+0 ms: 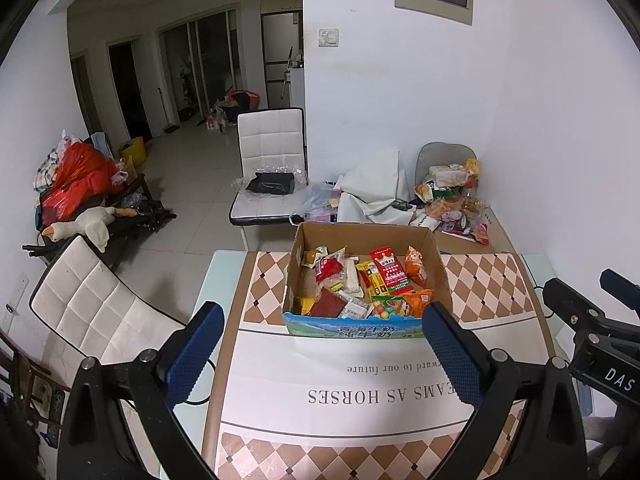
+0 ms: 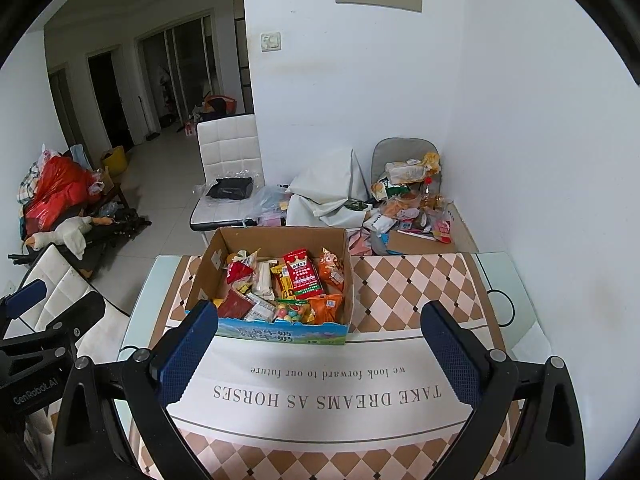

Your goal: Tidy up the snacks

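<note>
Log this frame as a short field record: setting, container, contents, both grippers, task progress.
setting: table with checkered cloth
container: open cardboard box, upright
contents: mixed snack packets, including a red packet
left gripper: open, empty, short of the box
right gripper: open, empty, short of the box
progress: snacks all in the box, none gripped

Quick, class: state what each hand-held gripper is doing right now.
Left hand-held gripper: open, holding nothing.
Right hand-held gripper: open, holding nothing.

A cardboard box (image 2: pixel 276 280) packed with snack packets (image 2: pixel 303 274) is seen on the table (image 2: pixel 420 292); right gripper (image 2: pixel 320 332) is held wide apart, empty.
</note>
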Tool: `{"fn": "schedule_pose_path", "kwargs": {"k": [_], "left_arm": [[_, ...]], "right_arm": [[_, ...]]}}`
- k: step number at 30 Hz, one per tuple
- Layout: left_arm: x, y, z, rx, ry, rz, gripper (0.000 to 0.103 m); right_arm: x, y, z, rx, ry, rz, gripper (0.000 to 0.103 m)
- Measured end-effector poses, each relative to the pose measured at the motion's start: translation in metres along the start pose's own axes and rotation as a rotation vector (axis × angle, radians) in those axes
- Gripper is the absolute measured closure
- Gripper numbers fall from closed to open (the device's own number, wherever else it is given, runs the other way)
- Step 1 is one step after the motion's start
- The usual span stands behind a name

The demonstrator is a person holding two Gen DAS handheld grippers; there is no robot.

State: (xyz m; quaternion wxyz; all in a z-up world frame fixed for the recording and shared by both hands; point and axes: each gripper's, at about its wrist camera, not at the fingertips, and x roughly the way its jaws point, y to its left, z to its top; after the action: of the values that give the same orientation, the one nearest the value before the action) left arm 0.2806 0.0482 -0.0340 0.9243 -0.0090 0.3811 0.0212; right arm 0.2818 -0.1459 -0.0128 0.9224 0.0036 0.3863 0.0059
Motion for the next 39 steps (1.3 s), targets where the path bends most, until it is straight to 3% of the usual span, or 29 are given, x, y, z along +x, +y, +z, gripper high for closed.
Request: {"fn": "schedule_pose_path", "kwargs": {"k": [39], "left_arm": [[-0.0016, -0.0028, 0.0011, 0.005, 0.003, -0.009, 0.002]], "right_arm": [[-0.0048, 0.0026, 0.0052, 0.022, -0.006, -0.016, 0.000]]}}
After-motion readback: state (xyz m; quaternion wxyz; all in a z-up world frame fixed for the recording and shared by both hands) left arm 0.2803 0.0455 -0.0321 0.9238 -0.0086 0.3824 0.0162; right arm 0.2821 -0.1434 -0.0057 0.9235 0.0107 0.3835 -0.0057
